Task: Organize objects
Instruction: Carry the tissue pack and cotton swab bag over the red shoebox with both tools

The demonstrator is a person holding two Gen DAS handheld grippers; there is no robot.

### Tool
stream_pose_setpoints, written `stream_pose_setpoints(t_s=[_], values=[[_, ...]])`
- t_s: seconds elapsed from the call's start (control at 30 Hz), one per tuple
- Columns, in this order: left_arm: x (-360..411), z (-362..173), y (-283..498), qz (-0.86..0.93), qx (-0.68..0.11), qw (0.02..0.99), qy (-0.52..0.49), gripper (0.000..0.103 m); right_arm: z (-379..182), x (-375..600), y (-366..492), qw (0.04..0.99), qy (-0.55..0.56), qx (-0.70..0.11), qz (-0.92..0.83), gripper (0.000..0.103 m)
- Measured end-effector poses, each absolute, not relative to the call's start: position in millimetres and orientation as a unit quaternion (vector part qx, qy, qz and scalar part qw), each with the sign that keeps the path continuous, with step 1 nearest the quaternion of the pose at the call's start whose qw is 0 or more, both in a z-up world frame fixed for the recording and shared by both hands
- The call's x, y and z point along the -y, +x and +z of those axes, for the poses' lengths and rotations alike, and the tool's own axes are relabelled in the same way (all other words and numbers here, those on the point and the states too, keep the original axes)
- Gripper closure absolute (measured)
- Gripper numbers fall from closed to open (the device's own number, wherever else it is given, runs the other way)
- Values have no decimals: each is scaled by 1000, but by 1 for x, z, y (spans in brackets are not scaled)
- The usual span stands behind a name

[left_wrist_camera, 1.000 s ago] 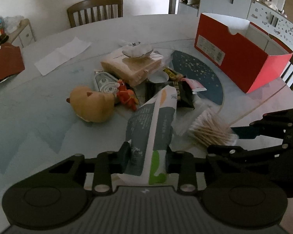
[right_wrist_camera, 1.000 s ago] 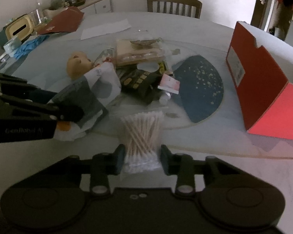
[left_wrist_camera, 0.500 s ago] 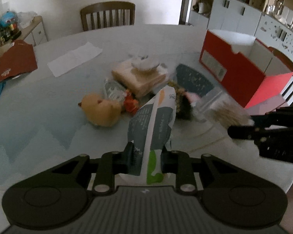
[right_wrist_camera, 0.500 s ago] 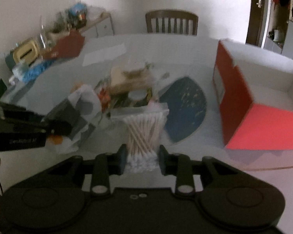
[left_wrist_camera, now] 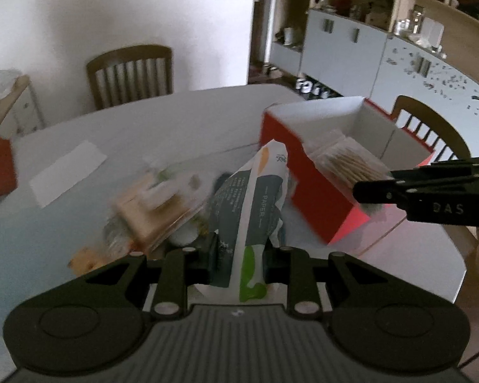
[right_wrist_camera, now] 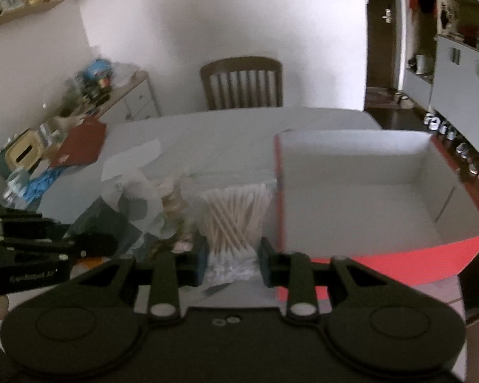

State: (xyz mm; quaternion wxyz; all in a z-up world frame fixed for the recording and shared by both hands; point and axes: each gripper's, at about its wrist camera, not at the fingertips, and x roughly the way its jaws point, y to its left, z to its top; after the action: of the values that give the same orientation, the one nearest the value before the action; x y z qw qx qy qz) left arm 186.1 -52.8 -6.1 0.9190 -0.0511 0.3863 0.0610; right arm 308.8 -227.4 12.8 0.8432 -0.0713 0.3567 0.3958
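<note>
Cotton swabs (right_wrist_camera: 236, 220), one clear bag, clamped between the jaws of the right gripper (right_wrist_camera: 233, 257); carried clear of the worktop (left_wrist_camera: 175, 118), just beside the near wall of the red box (right_wrist_camera: 351, 191).
Paper-labelled packet (left_wrist_camera: 255, 210), one, clamped between the jaws of the left gripper (left_wrist_camera: 239, 260); held upright above the pile, short of the box.
Red box: open-topped, white inside; in the right wrist view its interior appears empty.
Items left on the worktop, blurred: a tan wrapped block (left_wrist_camera: 153, 207), a small orange toy (left_wrist_camera: 83, 260), a white paper sheet (left_wrist_camera: 67, 172), further small things not identifiable.
Progress, as judged: early. Two items are lifted and none is seen deposited; both are yet to be released into the box, and the pile remains to be cleared.
</note>
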Motion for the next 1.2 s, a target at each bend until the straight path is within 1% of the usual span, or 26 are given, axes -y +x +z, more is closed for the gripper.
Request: stream_pose_setpoints(t_s=[0.37, 0.6, 0.77, 0.93, 1.03, 1.2], values=[[103, 13, 279, 14, -378, 925, -29, 79, 12, 270, 378, 871, -57, -355, 334, 72], [121, 13, 343, -16, -396, 918, -27, 79, 3, 289, 416, 876, -58, -370, 304, 72], [129, -3, 387, -27, -427, 904, -28, 79, -14, 298, 446, 870, -56, -399, 286, 72], [144, -37, 426, -28, -466, 885, 7, 79, -35, 295, 468, 856, -76, -432, 275, 72], [150, -57, 440, -32, -491, 870, 19, 79, -49, 291, 476, 840, -85, -463, 269, 72], [159, -75, 460, -41, -521, 852, 31, 79, -66, 282, 485, 824, -98, -491, 266, 72]])
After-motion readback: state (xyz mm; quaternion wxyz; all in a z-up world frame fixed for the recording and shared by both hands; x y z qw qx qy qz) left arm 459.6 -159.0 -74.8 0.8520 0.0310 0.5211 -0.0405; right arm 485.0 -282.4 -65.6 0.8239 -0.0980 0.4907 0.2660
